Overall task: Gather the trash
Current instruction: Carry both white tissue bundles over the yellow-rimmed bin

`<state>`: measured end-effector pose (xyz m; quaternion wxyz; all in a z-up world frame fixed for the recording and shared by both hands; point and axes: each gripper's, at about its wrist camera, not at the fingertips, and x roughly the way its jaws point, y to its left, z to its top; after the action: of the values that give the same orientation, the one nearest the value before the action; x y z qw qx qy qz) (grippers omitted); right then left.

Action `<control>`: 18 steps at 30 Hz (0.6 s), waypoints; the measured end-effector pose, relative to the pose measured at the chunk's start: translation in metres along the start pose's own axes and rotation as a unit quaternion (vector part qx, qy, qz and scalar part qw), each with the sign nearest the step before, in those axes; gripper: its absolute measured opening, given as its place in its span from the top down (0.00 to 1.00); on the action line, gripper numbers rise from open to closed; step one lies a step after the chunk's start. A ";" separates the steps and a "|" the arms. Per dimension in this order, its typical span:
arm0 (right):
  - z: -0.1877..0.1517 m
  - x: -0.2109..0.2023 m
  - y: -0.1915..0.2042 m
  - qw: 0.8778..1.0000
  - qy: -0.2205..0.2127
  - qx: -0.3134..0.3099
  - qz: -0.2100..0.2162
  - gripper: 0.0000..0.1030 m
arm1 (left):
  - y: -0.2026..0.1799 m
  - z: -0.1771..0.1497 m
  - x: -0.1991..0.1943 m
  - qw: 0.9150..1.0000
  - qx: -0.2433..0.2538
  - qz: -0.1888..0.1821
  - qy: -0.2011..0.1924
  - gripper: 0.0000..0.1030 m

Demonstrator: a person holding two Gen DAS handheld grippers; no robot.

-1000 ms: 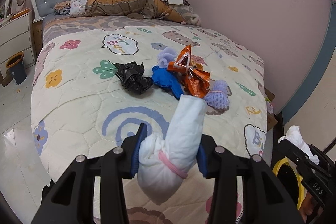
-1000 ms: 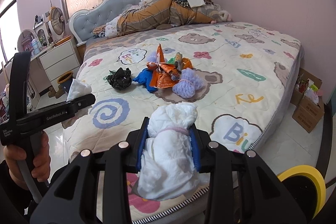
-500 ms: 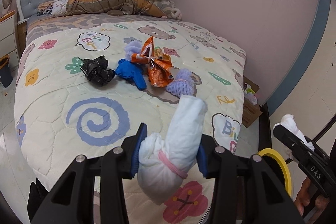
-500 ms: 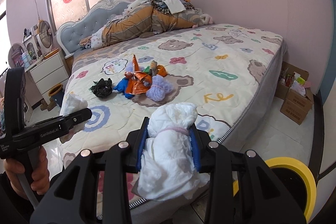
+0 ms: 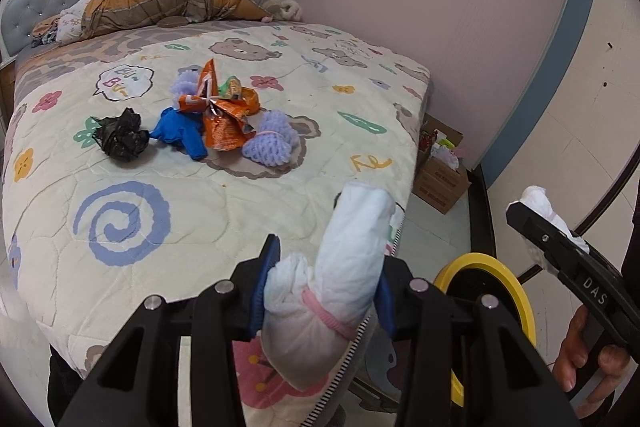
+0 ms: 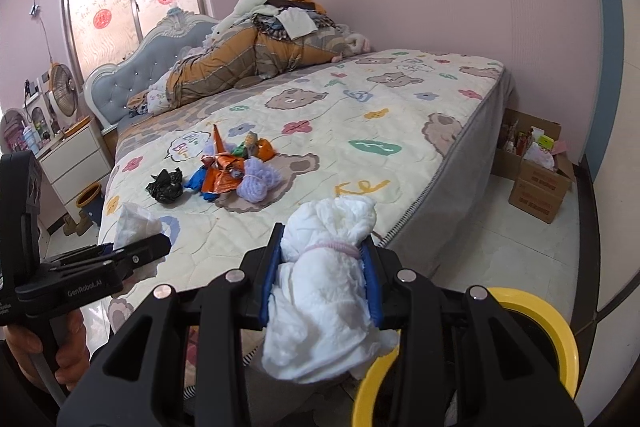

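1. Left gripper point(image 5: 326, 291): jaws clenched on a rolled white diaper point(image 5: 332, 291) bound with a pink band, held off the foot of the bed point(image 5: 120, 259).
2. Right gripper point(image 6: 326, 279): jaws clenched on a second banded white diaper point(image 6: 324, 291).
3. Yellow-rimmed bin point(image 6: 532, 311): stood on the floor just below both loads.
4. Remaining trash on the quilt: black bag point(image 5: 120, 135), blue glove point(image 5: 180, 135), orange wrappers point(image 5: 224, 115), purple foam nets point(image 5: 270, 143).
5. Step judged: carrying to disposal. Next: centre each bundle over the bin opening, then release.
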<state>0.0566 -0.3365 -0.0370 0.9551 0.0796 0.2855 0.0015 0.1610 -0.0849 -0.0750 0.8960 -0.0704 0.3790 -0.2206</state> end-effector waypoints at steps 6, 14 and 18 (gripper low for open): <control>-0.002 -0.017 -0.023 1.000 -0.005 0.010 -0.024 0.67 | -0.033 -0.006 0.008 0.999 0.023 -0.030 0.021 0.61; -0.008 -0.037 -0.060 0.998 -0.007 0.033 -0.056 0.67 | -0.078 -0.019 0.018 0.995 0.065 -0.059 0.049 0.61; -0.013 -0.046 -0.079 0.996 -0.007 0.048 -0.069 0.67 | -0.095 -0.027 0.023 0.992 0.081 -0.072 0.063 0.61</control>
<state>0.0078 -0.4145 -0.0349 0.9499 0.1059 0.2834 -0.0790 0.1235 -0.1792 -0.0809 0.8546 -0.0107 0.4098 -0.3188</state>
